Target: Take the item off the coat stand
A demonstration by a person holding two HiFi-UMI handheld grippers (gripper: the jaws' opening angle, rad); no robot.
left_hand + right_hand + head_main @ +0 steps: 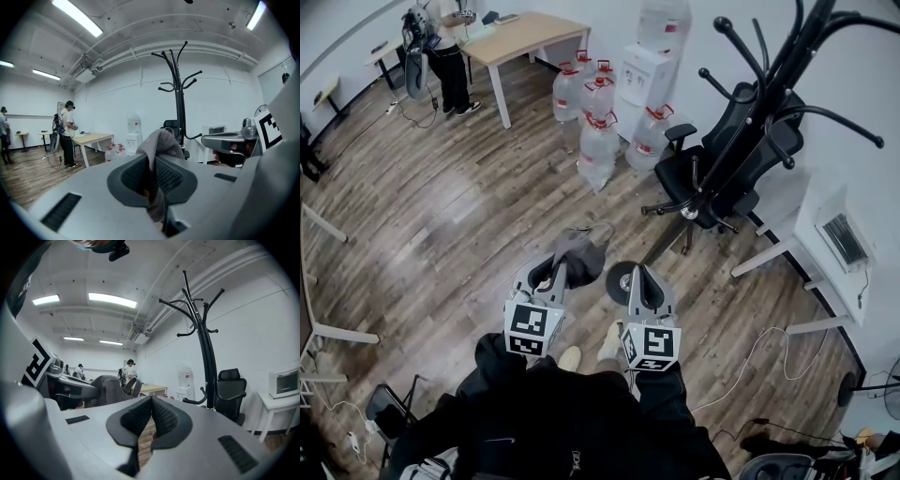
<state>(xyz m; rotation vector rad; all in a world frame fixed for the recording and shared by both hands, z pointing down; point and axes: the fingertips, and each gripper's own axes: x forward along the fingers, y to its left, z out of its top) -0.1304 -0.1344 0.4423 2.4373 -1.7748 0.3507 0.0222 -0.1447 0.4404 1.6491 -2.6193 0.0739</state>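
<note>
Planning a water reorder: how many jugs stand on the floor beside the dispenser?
6 jugs: back pair, middle pair, nearest pair; more may be hidden.

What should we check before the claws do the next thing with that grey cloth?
1. Left claw pinches the grey cloth firmly: ok, jaws shut on it.
2. Cloth is free of the coat stand: ok, it is away from the stand and the hooks look bare.
3. Right claw is free to help: ok, shut on nothing.
4. Both claws are apart from the office chair and water bottles: ok.
5. A place to put the cloth down: cannot tell.
</note>
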